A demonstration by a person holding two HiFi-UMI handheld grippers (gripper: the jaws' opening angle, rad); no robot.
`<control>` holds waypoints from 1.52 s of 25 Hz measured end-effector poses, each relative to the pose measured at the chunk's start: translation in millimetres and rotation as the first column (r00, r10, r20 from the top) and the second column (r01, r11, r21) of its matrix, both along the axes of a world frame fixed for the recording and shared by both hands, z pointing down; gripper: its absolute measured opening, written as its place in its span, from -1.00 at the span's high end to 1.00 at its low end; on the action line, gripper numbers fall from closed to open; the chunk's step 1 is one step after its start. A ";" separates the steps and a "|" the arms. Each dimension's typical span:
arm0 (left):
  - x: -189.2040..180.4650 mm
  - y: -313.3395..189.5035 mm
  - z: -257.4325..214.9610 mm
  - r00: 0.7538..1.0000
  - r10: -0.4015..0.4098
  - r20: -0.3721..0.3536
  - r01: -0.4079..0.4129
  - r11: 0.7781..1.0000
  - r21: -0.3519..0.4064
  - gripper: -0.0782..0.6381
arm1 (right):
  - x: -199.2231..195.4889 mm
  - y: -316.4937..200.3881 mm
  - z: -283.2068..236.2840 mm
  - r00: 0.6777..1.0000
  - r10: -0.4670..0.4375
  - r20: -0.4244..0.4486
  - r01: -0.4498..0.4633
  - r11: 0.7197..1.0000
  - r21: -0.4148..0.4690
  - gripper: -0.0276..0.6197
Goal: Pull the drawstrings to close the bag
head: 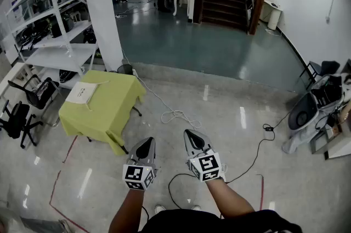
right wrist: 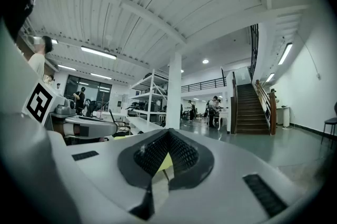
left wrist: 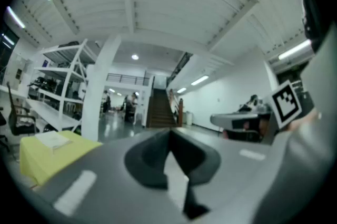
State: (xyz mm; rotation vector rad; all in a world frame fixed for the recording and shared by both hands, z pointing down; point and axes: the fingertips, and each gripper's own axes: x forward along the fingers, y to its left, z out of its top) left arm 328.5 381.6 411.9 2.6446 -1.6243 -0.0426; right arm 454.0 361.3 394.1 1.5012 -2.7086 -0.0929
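Task not started, as we read it. Left gripper [head: 147,142] and right gripper [head: 189,134] sit side by side just in front of our body, both pointing forward over bare floor. Both have their jaws pressed together with nothing between them, which each gripper view confirms: left [left wrist: 169,134], right [right wrist: 168,133]. We'd call it a neutral carry pose, closed because there's nothing in reach to grab.

The flat off-white cloth bag [head: 82,93] lies on the yellow-green cloth-covered table [head: 112,114], towards its far-left side and well apart from both grippers. It's ahead and to our left. The left gripper view catches the same table [left wrist: 39,157] with the bag [left wrist: 52,139] low at its left edge. The drawstrings are too small to make out from here, so we can't say which end the mouth faces.

A loose white cable [head: 176,115] runs across the floor right of the table and is probably a trip risk on approach.

Next we likely need to walk up, open both jaws and locate the cords.
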 end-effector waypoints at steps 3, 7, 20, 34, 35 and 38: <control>-6.8 0.0 4.8 1.000 -0.006 0.005 0.006 1.000 -0.006 0.77 | -4.2 0.1 5.1 1.000 0.001 -0.004 -0.001 1.000 -0.004 0.94; -16.6 3.1 10.0 1.000 -0.010 0.010 0.010 1.000 -0.018 0.77 | -11.2 3.9 13.2 1.000 0.003 -0.013 -0.003 1.000 -0.021 0.94; -81.4 17.0 18.8 1.000 -0.014 0.019 0.014 0.999 -0.034 0.77 | -57.1 18.6 19.0 1.000 0.004 0.011 -0.003 1.000 -0.030 0.94; -105.7 -1.1 31.9 1.000 -0.028 0.006 0.028 0.997 -0.068 0.77 | -73.9 -6.2 25.4 1.000 0.003 -0.003 -0.003 0.999 -0.049 0.94; -105.1 -6.1 33.1 1.000 -0.028 0.009 0.029 0.997 -0.069 0.77 | -74.3 -12.0 26.8 1.000 -0.001 -0.001 0.001 0.999 -0.049 0.94; -103.5 -26.7 34.2 0.999 -0.033 0.021 0.034 0.997 -0.066 0.77 | -76.2 -34.5 29.1 1.000 -0.015 0.002 0.015 0.999 -0.046 0.94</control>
